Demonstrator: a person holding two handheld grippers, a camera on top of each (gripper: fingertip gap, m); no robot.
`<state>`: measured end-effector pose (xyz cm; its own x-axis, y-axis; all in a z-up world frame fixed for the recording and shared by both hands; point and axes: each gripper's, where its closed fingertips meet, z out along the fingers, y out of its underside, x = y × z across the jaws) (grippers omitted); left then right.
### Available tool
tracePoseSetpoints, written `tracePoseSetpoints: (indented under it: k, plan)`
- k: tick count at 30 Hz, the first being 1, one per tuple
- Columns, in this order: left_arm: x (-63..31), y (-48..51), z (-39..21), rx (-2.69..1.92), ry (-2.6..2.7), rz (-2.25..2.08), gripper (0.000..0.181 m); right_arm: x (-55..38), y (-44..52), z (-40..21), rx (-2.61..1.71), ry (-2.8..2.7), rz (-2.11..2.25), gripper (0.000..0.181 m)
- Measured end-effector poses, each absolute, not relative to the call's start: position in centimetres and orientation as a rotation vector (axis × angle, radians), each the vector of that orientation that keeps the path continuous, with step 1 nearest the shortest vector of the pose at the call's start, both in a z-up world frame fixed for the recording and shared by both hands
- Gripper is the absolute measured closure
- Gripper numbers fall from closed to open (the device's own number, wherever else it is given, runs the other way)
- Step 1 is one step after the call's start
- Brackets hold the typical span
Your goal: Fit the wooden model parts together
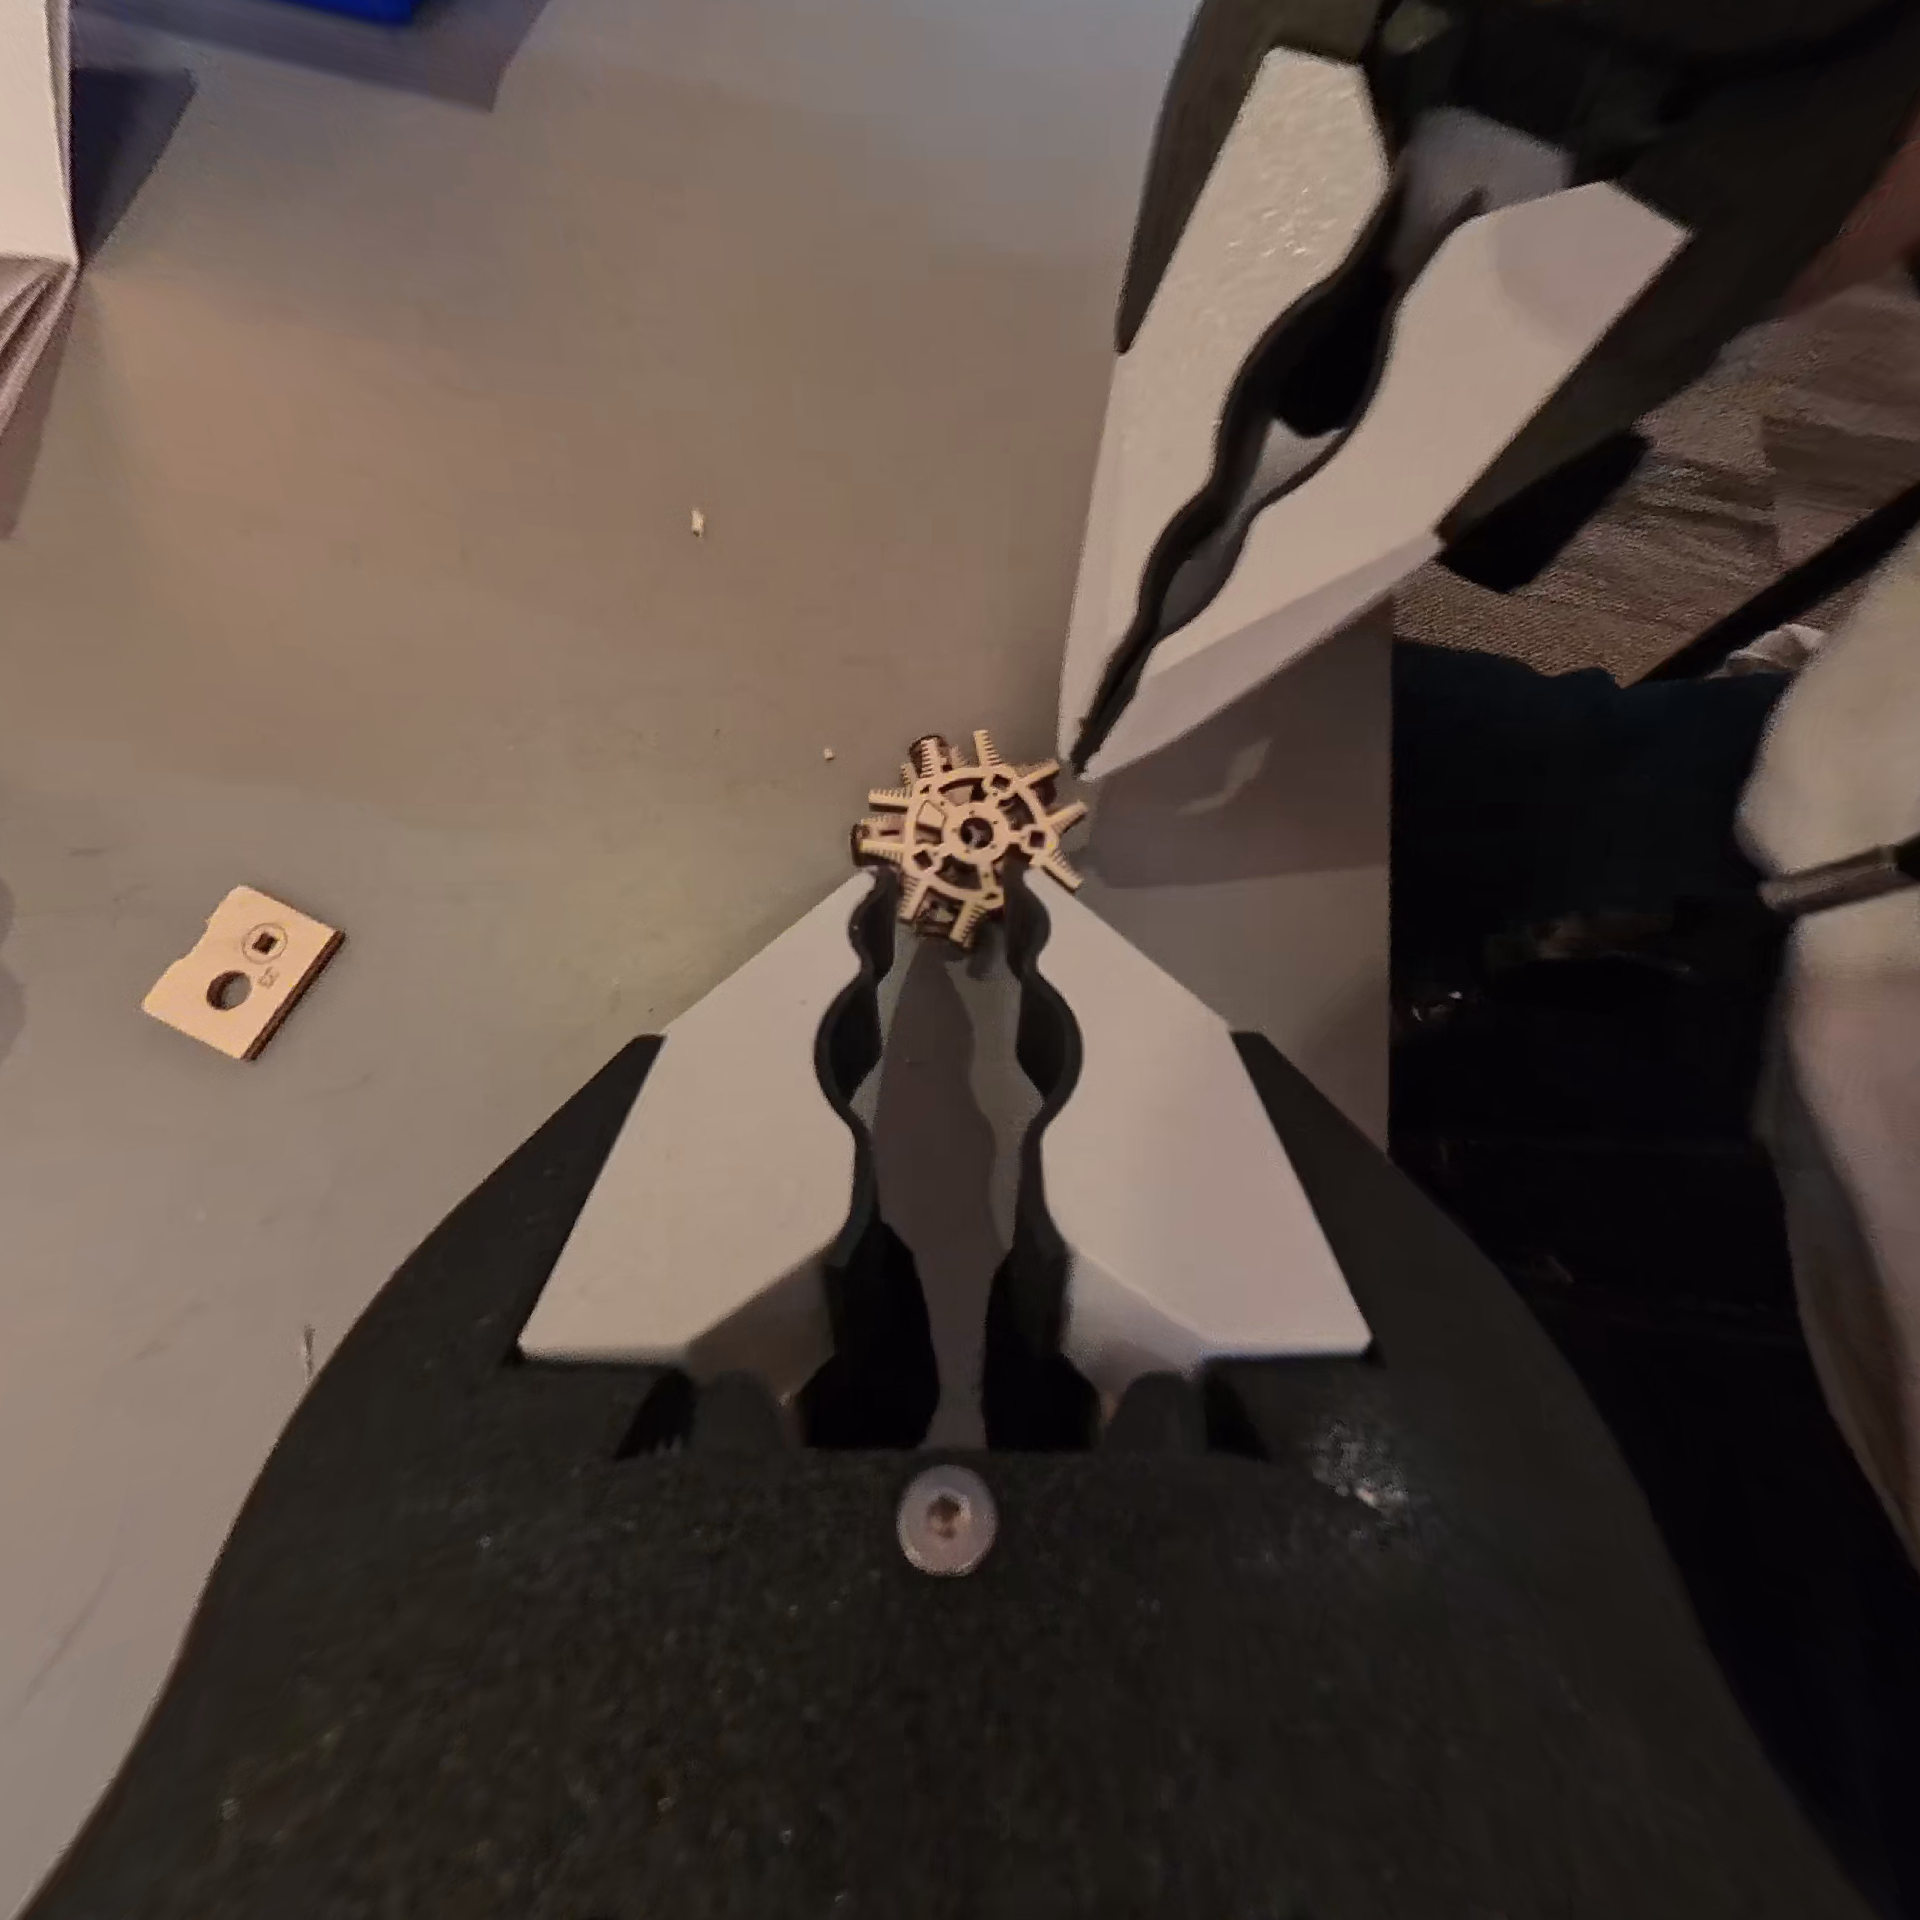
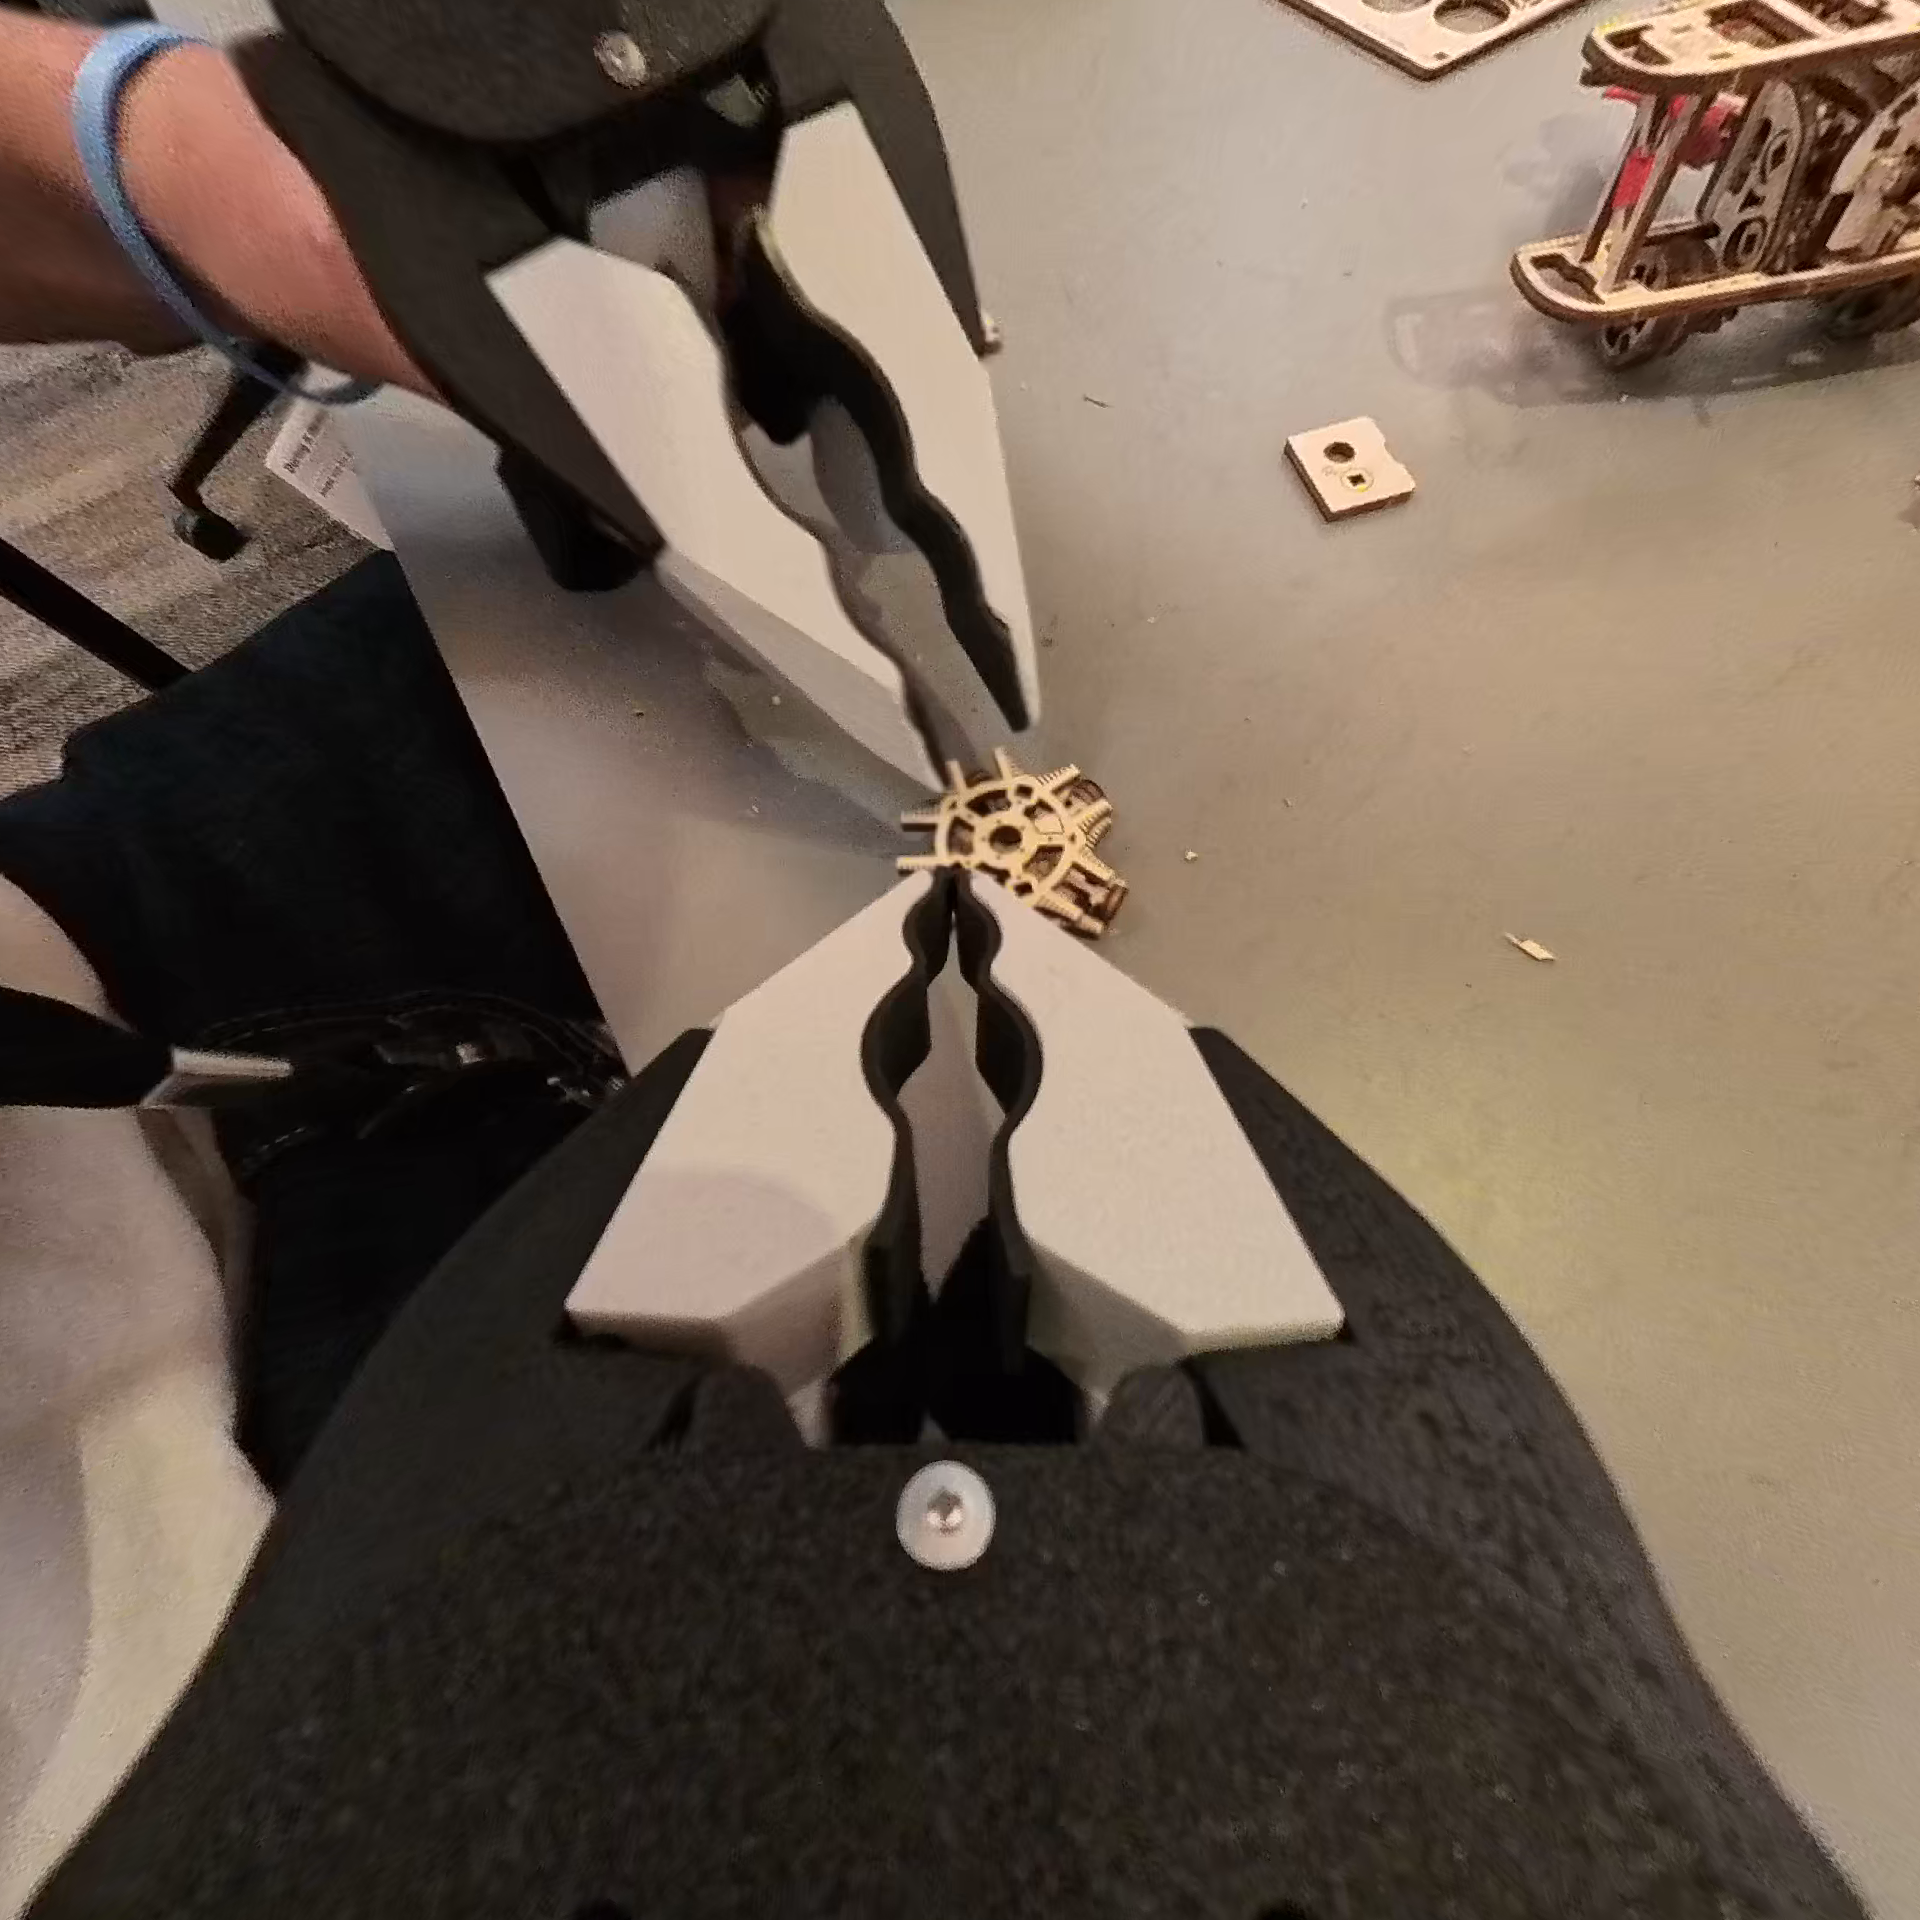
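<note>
At mid-frame in both views we see the small pale wooden spoked gear assembly (image 1: 971,836) above the grey table (image 1: 468,623); our left gripper (image 1: 951,909) is clenched on its lower edge, jaws parted only by its thickness; our right gripper (image 2: 951,883), nearly closed, pinches one rim tooth; a square wooden plate with two holes (image 1: 244,971) lies left; a built wooden vehicle model (image 2: 1745,177) stands upper right.

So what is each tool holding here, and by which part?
Both hold the small wooden radial-engine piece. The left tool pinches its lower rim; the right tool is shut on a spoke tip at its edge.
</note>
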<state>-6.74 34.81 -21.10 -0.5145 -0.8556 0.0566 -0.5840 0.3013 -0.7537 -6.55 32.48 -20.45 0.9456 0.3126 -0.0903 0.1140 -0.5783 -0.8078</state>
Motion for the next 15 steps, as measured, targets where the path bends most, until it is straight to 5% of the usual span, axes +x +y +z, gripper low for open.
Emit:
tracePoseSetpoints:
  k: [15]
  plan:
    - [-7.1, 35.2, -22.7, -1.281, 2.271, -1.039, 0.154, -6.2, 32.3, -22.1, -2.250, -0.294, 0.237, 0.155]
